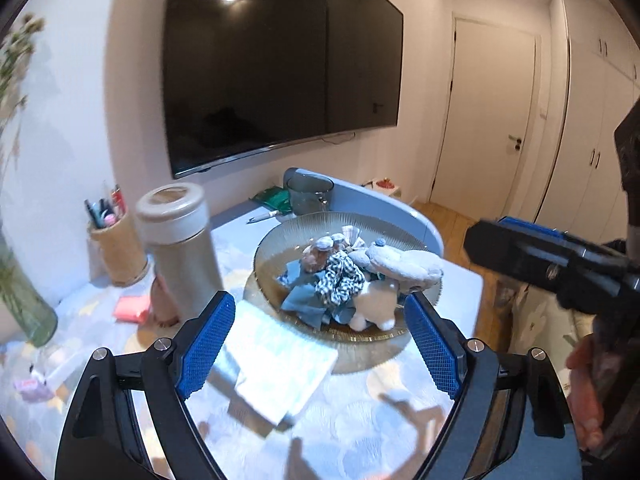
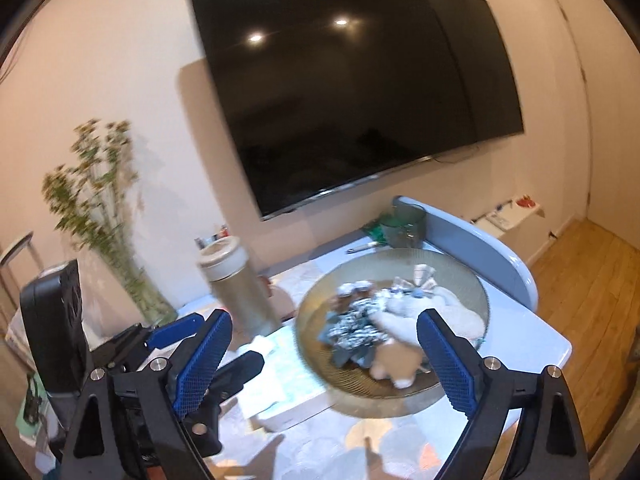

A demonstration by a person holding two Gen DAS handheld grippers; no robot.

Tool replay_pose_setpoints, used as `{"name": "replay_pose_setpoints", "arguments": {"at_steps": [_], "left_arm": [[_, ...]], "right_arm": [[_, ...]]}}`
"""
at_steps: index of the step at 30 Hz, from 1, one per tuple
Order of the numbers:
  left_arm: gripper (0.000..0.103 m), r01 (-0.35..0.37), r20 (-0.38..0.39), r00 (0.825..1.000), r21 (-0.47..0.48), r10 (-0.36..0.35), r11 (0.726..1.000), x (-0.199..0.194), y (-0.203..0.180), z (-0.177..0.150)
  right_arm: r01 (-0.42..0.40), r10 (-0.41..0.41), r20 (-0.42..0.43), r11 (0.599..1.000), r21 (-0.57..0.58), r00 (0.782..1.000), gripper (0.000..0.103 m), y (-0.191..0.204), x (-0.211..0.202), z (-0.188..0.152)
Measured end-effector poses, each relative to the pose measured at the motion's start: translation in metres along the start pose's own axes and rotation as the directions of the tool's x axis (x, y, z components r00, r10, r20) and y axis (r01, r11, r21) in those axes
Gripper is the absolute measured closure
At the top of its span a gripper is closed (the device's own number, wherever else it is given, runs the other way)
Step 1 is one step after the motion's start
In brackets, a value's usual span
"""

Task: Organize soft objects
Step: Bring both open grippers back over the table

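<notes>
A ribbed glass bowl stands on the table and holds a pile of soft things: a white plush toy, a black-and-white checked scrunchie, blue-grey cloth and a small cream plush. The bowl also shows in the right wrist view. My left gripper is open and empty, just before the bowl's near rim. My right gripper is open and empty, above the bowl's near side. The left gripper's body appears at the left of the right wrist view.
A beige flask stands left of the bowl. A pen holder, a glass vase with flowers, a pink item, a tissue pack, a grey cup and a pen share the table. A TV hangs behind.
</notes>
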State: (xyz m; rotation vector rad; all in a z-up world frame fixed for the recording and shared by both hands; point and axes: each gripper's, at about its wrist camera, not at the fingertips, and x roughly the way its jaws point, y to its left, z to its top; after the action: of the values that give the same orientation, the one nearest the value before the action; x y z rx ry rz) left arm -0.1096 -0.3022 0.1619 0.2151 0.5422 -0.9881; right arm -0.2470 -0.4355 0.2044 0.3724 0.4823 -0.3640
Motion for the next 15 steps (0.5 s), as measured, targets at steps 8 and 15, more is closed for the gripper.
{"name": "replay_pose_setpoints", "arguments": {"at_steps": [8, 15], "left_arm": [[0.017, -0.055, 0.021, 0.998, -0.091, 0.057, 0.994, -0.058, 0.05, -0.032], [0.017, -0.206, 0.018, 0.977, -0.188, 0.213, 0.96, -0.101, 0.111, -0.057]], "right_arm": [[-0.057, 0.054, -0.019, 0.979, -0.194, 0.998, 0.006, 0.066, -0.012, -0.029], [-0.073, 0.06, -0.045, 0.907, -0.415, 0.997, 0.006, 0.138, -0.013, -0.059]]}}
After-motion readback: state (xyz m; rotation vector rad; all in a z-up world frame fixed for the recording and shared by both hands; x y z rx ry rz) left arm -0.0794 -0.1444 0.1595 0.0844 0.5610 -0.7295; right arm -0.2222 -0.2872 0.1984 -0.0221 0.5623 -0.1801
